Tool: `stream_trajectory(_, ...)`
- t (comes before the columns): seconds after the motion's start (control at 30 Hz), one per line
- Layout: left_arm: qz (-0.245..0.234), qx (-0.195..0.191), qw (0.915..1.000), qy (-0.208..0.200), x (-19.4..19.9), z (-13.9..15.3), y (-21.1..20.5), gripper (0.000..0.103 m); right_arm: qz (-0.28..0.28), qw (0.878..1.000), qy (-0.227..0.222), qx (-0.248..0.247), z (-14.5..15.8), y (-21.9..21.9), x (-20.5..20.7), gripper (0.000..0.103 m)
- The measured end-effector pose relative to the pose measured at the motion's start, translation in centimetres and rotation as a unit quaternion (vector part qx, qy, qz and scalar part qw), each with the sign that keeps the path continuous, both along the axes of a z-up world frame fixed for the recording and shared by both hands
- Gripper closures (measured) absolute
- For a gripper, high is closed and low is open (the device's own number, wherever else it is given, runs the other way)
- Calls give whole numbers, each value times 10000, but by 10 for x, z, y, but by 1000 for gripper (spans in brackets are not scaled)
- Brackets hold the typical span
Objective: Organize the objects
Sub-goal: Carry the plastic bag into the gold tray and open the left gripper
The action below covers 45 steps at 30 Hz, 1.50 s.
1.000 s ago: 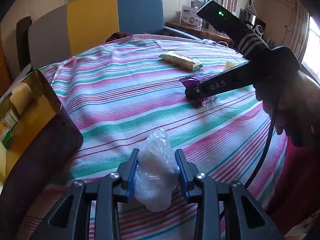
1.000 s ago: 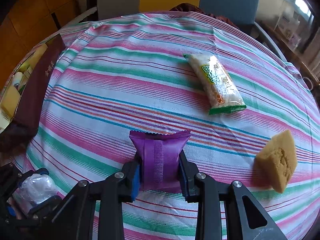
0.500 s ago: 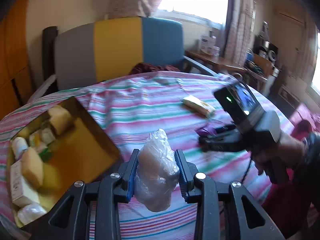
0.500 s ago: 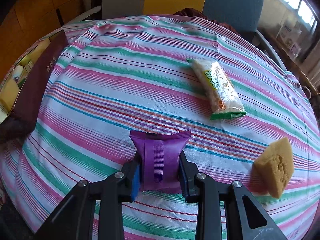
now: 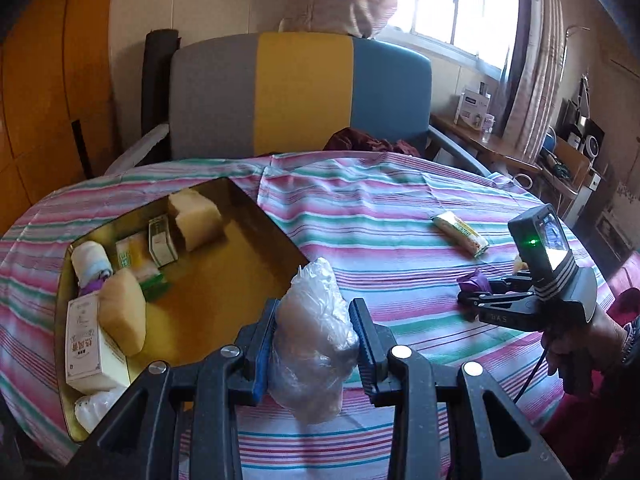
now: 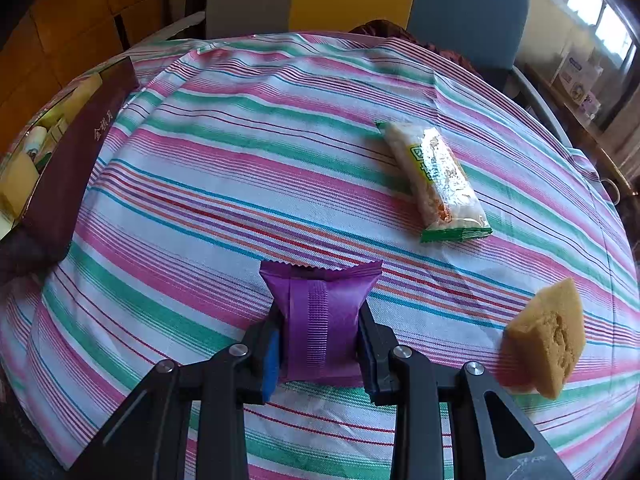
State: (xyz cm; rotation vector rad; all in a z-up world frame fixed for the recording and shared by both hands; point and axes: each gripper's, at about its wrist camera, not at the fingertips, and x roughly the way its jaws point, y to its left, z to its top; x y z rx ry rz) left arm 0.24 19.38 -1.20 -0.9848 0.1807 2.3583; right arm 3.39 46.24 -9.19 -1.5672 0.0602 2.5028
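My left gripper [image 5: 314, 332] is shut on a clear plastic-wrapped bundle [image 5: 312, 336], held in the air just right of the gold-lined box [image 5: 256, 216]. That box holds several items: tan sponges, small cartons and a white roll. My right gripper [image 6: 318, 336] is shut on a purple snack packet [image 6: 320, 316] that rests low against the striped tablecloth [image 6: 224, 184]. From the left wrist view the right gripper [image 5: 472, 294] appears at the right, a hand gripping its handle, the purple packet [image 5: 474, 282] at its tips.
A green-and-white snack bar [image 6: 436, 180] lies on the cloth beyond the purple packet, and a tan sponge block [image 6: 546, 332] sits to its right. The box's maroon wall [image 6: 76, 160] stands at the left. A grey, yellow and blue chair [image 5: 300, 92] backs the table.
My left gripper has risen and swung left with the plastic bundle, bringing the inside of the box into view. The right gripper has stayed put on the purple packet.
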Motion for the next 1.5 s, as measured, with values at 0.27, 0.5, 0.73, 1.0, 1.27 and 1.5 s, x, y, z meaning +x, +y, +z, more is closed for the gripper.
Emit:
stream_trajectory(0.27, 586, 603, 9907, -1072, -40, -20, -55, 68, 31, 10000, 0, 73, 1, -2, 0, 70)
stream_trajectory(0.5, 1486, 1129, 9659, -1794, -89, -36, -114, 68, 63, 9999, -21, 112, 0, -2, -1, 69)
stream_trajectory(0.73, 1604, 822, 9678, -1758, -131, -44, -100, 68, 90, 9999, -29, 138, 0, -3, -2, 69)
stream_trajectory(1.0, 1717, -121, 9716, -1625, -170, -71, -74, 64, 99, 9999, -34, 136, 1, -2, -3, 68)
stream_trajectory(1.27, 1703, -231, 9742, -1465, -177, -68, -78, 56, 99, 9998, -34, 141, 1, -2, -3, 68)
stream_trajectory(1.5, 1811, -161, 9791, -908, -140, -36, -88, 54, 106, 9997, -33, 196, 2, -3, -4, 70)
